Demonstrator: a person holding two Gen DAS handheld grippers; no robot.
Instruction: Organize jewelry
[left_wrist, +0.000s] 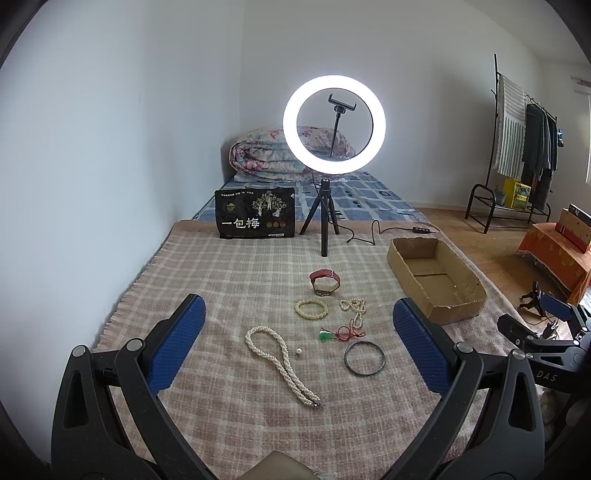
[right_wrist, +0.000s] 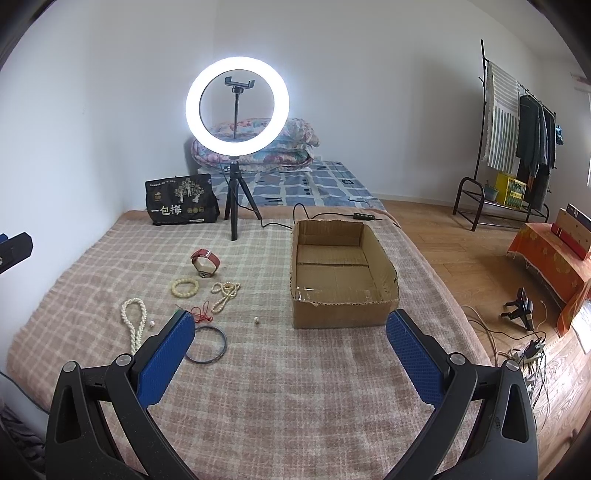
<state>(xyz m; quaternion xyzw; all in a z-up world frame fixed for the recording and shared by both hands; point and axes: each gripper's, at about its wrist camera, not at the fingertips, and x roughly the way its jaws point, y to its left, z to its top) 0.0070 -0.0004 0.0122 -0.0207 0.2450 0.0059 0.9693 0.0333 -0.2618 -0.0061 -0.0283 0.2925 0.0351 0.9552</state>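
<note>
Both grippers: left gripper (left_wrist: 297, 332) and right gripper (right_wrist: 291, 339) spread wide, grasping nothing (hovering above the blanket (right_wrist: 277, 387))
Jewelry: watch (left_wrist: 325, 282), pearl necklace (left_wrist: 280, 363), bangle (left_wrist: 364, 358) scattered on blanket
Box: cardboard box (right_wrist: 341, 314) beside them, bare inside

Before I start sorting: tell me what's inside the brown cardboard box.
The brown cardboard box holds no jewelry: only its bare taped floor flaps show. The strip just behind its near wall is hidden. Both grippers, left and right, are open and empty.
</note>
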